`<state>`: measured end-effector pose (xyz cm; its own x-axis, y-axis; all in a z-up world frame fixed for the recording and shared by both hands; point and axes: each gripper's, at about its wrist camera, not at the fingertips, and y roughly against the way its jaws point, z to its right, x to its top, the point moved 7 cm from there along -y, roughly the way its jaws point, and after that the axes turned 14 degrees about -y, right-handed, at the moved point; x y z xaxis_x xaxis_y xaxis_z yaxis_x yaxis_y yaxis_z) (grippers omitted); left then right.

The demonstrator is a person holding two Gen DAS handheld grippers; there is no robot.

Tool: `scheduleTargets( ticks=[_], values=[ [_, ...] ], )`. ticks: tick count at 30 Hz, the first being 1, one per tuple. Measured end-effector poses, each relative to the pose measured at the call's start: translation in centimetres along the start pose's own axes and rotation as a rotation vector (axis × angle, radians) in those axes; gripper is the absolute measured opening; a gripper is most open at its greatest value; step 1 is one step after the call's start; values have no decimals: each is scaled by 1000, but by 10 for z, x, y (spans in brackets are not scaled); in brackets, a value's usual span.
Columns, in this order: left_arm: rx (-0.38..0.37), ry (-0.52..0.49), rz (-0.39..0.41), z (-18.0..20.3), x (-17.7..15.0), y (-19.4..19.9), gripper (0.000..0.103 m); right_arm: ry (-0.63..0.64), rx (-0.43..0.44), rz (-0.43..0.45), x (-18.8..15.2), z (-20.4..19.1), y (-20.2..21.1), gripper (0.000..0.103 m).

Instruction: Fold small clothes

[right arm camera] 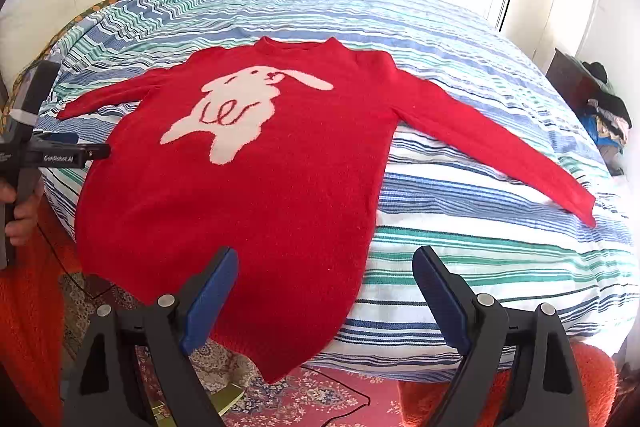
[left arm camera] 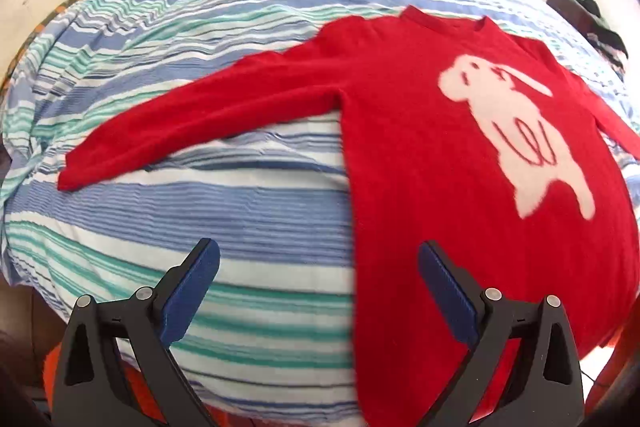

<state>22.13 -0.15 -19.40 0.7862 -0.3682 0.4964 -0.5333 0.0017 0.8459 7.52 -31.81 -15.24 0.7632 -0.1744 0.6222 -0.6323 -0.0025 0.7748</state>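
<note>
Sweater: a red sweater [right arm camera: 256, 187] with a white rabbit motif [right arm camera: 236, 111] lies face up and spread flat on the striped bedspread [right arm camera: 460, 211], both sleeves out to the sides.
Hem edge: the sweater's hem hangs over the near edge of the bed, above a patterned rug [right arm camera: 312, 399].
Open room: bare bedspread runs beyond the collar to the far end of the bed, and past each cuff.
Right side: a pile of clothes [right arm camera: 608, 115] sits beside the bed.
Left gripper [left arm camera: 319, 291]: fingers spread wide, holding nothing, above the near edge by the sweater's side.
Right gripper [right arm camera: 325, 297]: fingers spread wide, holding nothing, over the hem.
Writing: "GenRobot.AI" on the left gripper's body in the right wrist view.
</note>
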Motion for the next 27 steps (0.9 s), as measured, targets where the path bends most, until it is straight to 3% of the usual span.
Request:
scheduleTargets(
  ticks=[5, 9, 13, 23, 27],
  values=[
    [-17, -40, 38, -15, 22, -6, 100, -25, 38, -5, 9, 1, 0, 88],
    [-10, -112, 33, -3, 37, -20, 100, -215, 44, -41, 21, 32, -14, 88],
    [-14, -86, 32, -5, 55, -35, 100, -344, 21, -38, 24, 56, -23, 88],
    [0, -105, 67, -19, 84, -57, 100, -303, -14, -34, 25, 48, -33, 88],
    [42, -125, 37, -33, 81, -98, 103, -272, -22, -26, 29, 36, -32, 88]
  ],
)
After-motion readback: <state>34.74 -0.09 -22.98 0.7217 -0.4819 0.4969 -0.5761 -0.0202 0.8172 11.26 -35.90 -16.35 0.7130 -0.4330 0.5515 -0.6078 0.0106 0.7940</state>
